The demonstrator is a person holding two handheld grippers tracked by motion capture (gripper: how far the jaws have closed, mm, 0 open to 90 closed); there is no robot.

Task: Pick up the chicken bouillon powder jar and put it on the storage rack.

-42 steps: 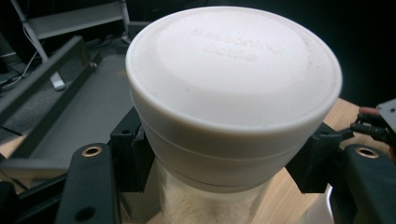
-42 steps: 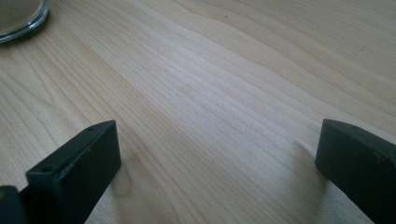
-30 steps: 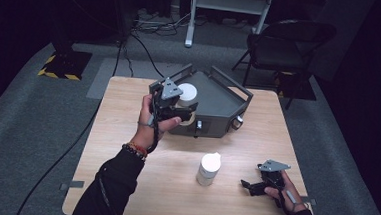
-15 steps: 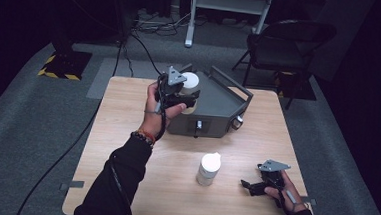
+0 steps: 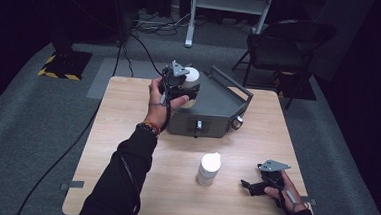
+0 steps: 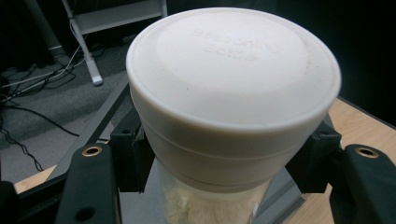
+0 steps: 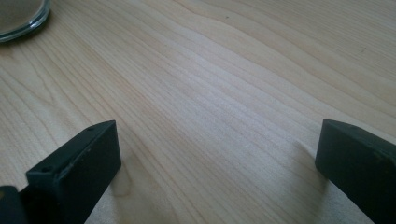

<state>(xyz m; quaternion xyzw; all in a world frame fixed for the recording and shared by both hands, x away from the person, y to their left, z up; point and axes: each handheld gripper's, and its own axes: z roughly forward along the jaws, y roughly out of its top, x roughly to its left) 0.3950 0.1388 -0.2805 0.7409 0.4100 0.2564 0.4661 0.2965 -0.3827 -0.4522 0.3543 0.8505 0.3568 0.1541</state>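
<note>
- White-lidded jar [image 6: 232, 100], clamped just below the lid in my left gripper [image 6: 224, 172]; both black jaws press its sides. Pale powdery contents show through the clear body under the lid, and faint raised lettering on the lid top is too soft for me to read.
- From the high view I see that left gripper [image 5: 179, 87] held in my left hand [image 5: 161, 99] at the far middle of the table, over the near left corner of the grey metal box [image 5: 213, 106]; the jar [image 5: 191, 76] is off the table, above the box.
- Grey box: stands on the far half of the wooden table [image 5: 127, 133], with a frame-like handle along its far right edge and a latch and a knob on its near face.
- Second jar [image 5: 208, 168], white cap, standing upright on the near middle of the table, well apart from the one I hold.
- Right gripper [image 5: 254, 186], in my right hand [image 5: 284, 193], resting low at the near right of the table, pointing left toward the second jar but apart from it.
- In the right gripper view I have the jaws spread wide with bare wood grain [image 7: 210, 93] between them, holding nothing; a glass base [image 7: 21, 16] sits at the top left corner.
- Dark folding chair [image 5: 282, 48] beyond the far right of the table; cables [image 5: 132, 39] trail over the grey carpet.
</note>
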